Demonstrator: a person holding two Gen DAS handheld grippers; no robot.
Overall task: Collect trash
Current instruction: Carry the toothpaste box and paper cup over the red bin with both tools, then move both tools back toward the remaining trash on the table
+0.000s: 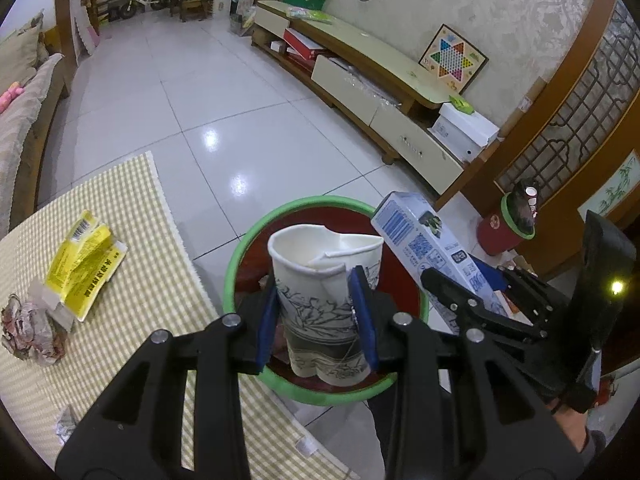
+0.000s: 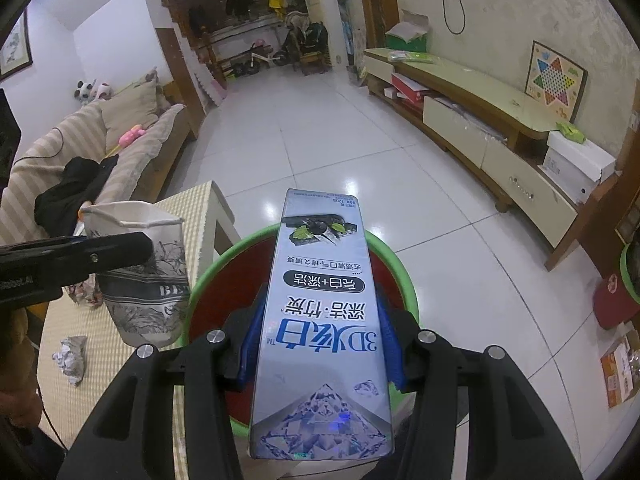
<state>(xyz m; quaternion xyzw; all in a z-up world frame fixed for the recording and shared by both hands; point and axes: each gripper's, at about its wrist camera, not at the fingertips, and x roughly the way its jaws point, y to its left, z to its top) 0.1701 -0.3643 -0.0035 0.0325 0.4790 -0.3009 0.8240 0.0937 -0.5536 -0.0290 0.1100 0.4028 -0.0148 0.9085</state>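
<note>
My left gripper (image 1: 316,312) is shut on a crushed white paper cup (image 1: 320,280) with grey flower print, held above the red trash bin with a green rim (image 1: 240,252). My right gripper (image 2: 320,344) is shut on a long silver-blue toothpaste box (image 2: 320,320), held over the same bin (image 2: 200,292). The box also shows in the left wrist view (image 1: 424,244), and the cup in the right wrist view (image 2: 140,272). On the checked table mat lie a yellow crumpled wrapper (image 1: 84,260) and a crumpled paper ball (image 1: 28,332).
The table with the checked mat (image 1: 152,208) stands left of the bin. A smaller crumpled paper (image 2: 72,356) lies on it. A second red bin (image 1: 504,224) stands by the wooden door frame. A low TV cabinet (image 1: 360,64) lines the right wall; a sofa (image 2: 120,144) is at left.
</note>
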